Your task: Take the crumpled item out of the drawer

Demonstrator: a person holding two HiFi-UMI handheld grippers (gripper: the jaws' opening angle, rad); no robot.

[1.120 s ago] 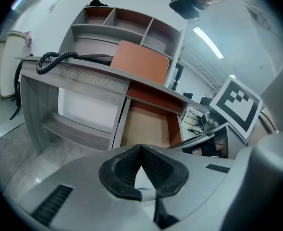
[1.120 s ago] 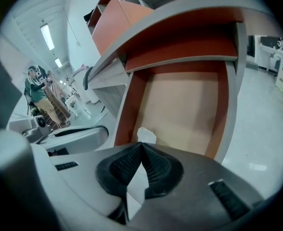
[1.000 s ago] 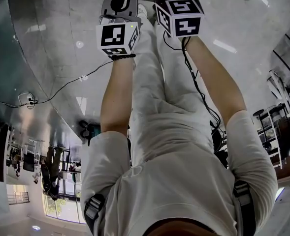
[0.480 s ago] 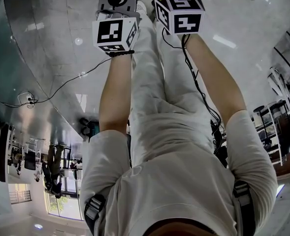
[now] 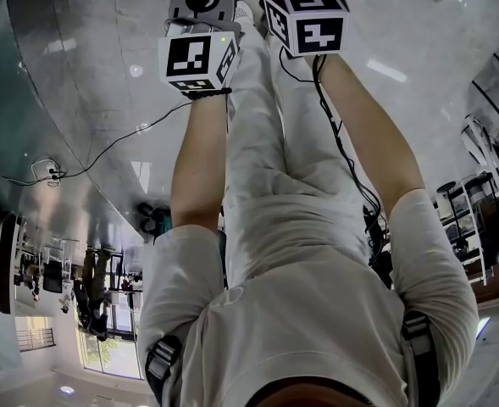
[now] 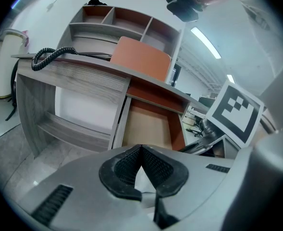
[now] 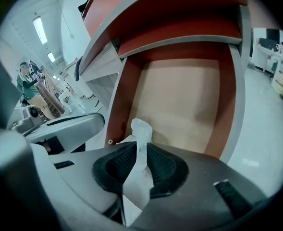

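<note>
Right gripper (image 7: 142,165) pinches crumpled item (image 7: 140,134), white and tissue-like, in front of open drawer (image 7: 189,105). We judge it light, soft, tearable; grip bunched middle gently. Left gripper (image 6: 141,150): jaws pressed together, empty.

The paper (image 7: 140,146) looks thin and crumpled, the drawer (image 7: 189,105) smooth matt wood
</note>
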